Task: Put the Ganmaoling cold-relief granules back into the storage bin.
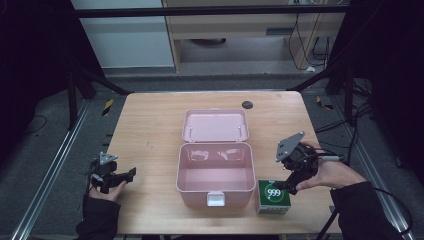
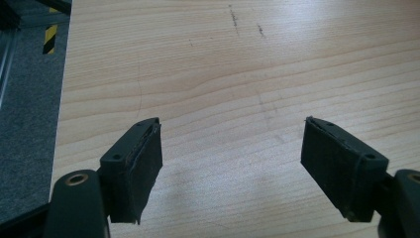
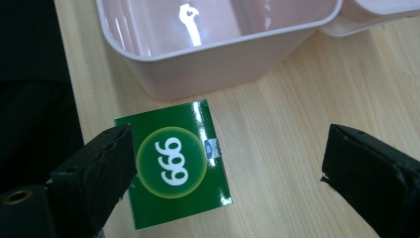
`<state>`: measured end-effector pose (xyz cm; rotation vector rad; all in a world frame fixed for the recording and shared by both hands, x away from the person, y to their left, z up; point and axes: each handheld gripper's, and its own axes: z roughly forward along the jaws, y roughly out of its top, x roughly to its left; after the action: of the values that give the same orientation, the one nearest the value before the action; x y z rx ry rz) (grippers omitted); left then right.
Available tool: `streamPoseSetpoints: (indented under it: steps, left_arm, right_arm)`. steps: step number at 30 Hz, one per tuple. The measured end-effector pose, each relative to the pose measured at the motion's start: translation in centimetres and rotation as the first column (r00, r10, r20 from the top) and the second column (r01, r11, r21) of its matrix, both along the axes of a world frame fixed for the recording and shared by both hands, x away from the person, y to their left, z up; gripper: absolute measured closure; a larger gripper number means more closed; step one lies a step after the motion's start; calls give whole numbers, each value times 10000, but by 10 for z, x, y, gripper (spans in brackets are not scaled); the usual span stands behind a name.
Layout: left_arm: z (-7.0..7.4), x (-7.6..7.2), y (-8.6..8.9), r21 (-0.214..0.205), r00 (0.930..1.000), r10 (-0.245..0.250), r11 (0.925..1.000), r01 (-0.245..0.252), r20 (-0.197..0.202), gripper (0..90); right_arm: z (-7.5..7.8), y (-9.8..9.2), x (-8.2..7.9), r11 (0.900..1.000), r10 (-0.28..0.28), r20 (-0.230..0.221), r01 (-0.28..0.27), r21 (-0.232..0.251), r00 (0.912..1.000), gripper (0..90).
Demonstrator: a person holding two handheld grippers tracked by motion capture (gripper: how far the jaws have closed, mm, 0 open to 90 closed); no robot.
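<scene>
I hold the right gripper (image 3: 225,168) released over the green box (image 3: 173,166), just beside the open pink case (image 1: 215,172). Next: centre, then clench. Left gripper (image 2: 233,163) released, idle.

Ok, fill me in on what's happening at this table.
A person works at a wooden table with a gripper in each hand. The right gripper is open and hovers over a green box marked 999, which sits just beside an open, empty pink case; one jaw overlaps the box's edge, but nothing is gripped. The left gripper is open over bare tabletop off to the left, holding nothing.
</scene>
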<state>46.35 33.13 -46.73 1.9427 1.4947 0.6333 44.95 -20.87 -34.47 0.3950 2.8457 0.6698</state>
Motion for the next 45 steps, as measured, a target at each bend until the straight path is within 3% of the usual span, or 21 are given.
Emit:
streamPoseSetpoints:
  steps: [9,21,34,45]
  left_arm:
    - [0,0,0,11,10000,-22,10000,22,-34,232]
    - [-1,1,-1,18,10000,-29,10000,29,-85,234]
    - [-2,1,0,54,9999,-46,10000,47,-105,235]
    - [-2,2,0,56,9999,-63,10000,64,-140,237]
  right_arm:
    - [-12,9,-6,9965,534,-328,-554,-622,9980,71]
    - [-20,16,-8,9891,713,-534,-775,-1249,9960,54]
    - [-36,12,-9,9907,573,-785,-664,-1189,9953,50]
    - [-54,18,-10,9850,714,-1008,-861,-1494,9923,41]
